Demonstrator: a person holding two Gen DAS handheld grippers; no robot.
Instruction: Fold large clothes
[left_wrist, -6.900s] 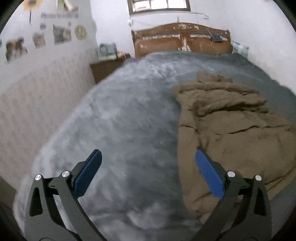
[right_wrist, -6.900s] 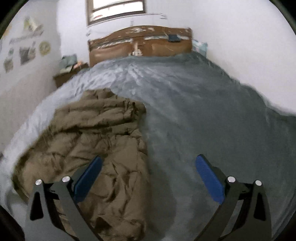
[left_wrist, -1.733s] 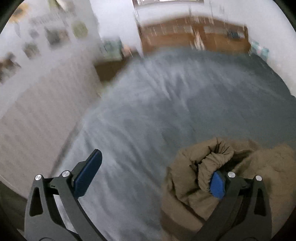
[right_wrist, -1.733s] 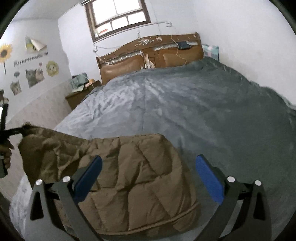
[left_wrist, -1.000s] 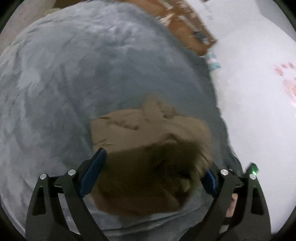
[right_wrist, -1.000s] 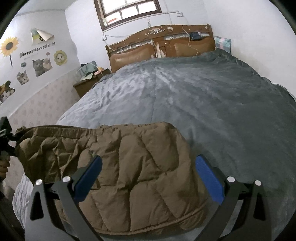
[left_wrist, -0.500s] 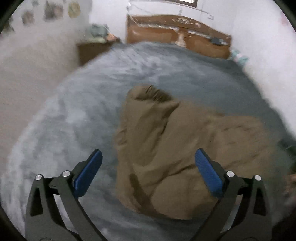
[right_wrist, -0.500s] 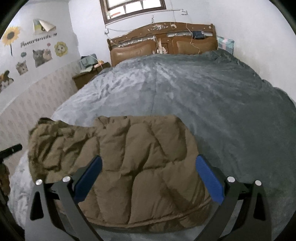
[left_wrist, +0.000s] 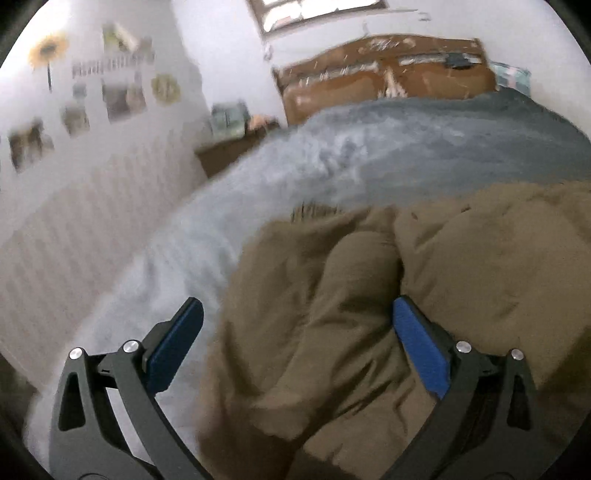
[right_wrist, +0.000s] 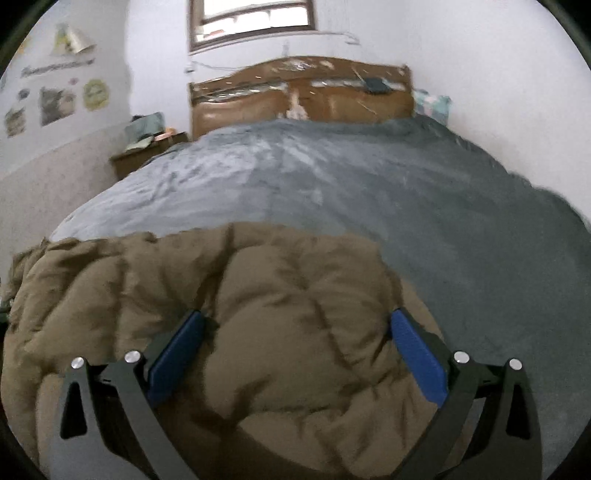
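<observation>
Nearest the lens, left gripper (left_wrist: 297, 325) tilted downward over the near left part of the bed, jaws spread wide and released, nothing clamped between the blue pads (left_wrist: 173, 349). Left pad over pale blanket, right pad over the brown puffer jacket (left_wrist: 388, 314), contact with the cloth not clear through the motion blur. Right gripper (right_wrist: 295, 345) likewise angled downward, jaws wide apart and holding nothing, both pads low against the quilted surface; pressing or only hovering, impossible to tell.

Jacket lying in a bunched heap at the near end of the bed, filling the 6 o'clock half of both wrist views. In the left view, a rounded sleeve-like fold rising between the pads toward 12 o'clock. In the right view, puffed quilted panels spreading from 9 o'clock across to about 4 o'clock.

Beyond the jacket, grey fleece blanket (right_wrist: 332, 177) covering the whole bed, stretching away toward 12 o'clock. At the far end, worn brown wooden headboard (right_wrist: 303, 96) against a white wall, with a window (right_wrist: 253, 20) above it. At about 10 o'clock, small wooden nightstand (right_wrist: 147, 155) with clutter on top. Further toward 9 o'clock, wall stickers and animal pictures (right_wrist: 55, 99), including a sunflower (left_wrist: 48, 55) in the left view.
</observation>
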